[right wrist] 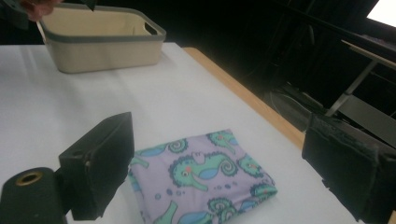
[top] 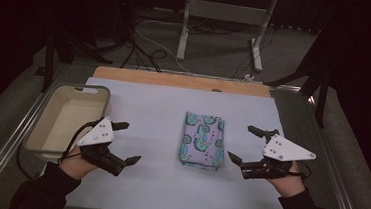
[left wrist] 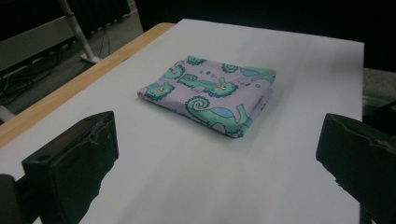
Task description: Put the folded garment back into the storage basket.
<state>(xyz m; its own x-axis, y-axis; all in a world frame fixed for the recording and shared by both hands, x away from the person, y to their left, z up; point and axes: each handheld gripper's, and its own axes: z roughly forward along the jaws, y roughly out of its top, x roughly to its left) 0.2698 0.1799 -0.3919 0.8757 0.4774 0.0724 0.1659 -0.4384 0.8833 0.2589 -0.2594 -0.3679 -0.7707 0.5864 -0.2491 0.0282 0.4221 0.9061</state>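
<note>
So a folded cloth (top: 203,141) with a lilac ground and green-blue seahorse print is laid flat near the middle of the white table cover (top: 163,108), a bit right of centre, with its long sides running near to far. The left gripper (top: 128,142) is held low over the cover to the left of the cloth, well apart from it, jaws spread wide with nothing pinched between them. In the left gripper view the cloth (left wrist: 210,95) is seen beyond the two black jaws, framed in the gap but not touched. The right gripper (top: 243,145) is held to the right of the cloth, near its right edge, jaws also spread wide and nothing gripped. In the right gripper view the cloth (right wrist: 201,179) is seen lying between and just beyond the jaws, folded edges stacked at its near right corner. A beige bin (top: 54,124) with a grey rim is set at the left edge of the table, just beside the left hand (top: 76,162); the same bin (right wrist: 100,51) is seen at the far side in the right gripper view. A strip of bare wood (top: 175,79) is left showing along the far edge of the table.
</note>
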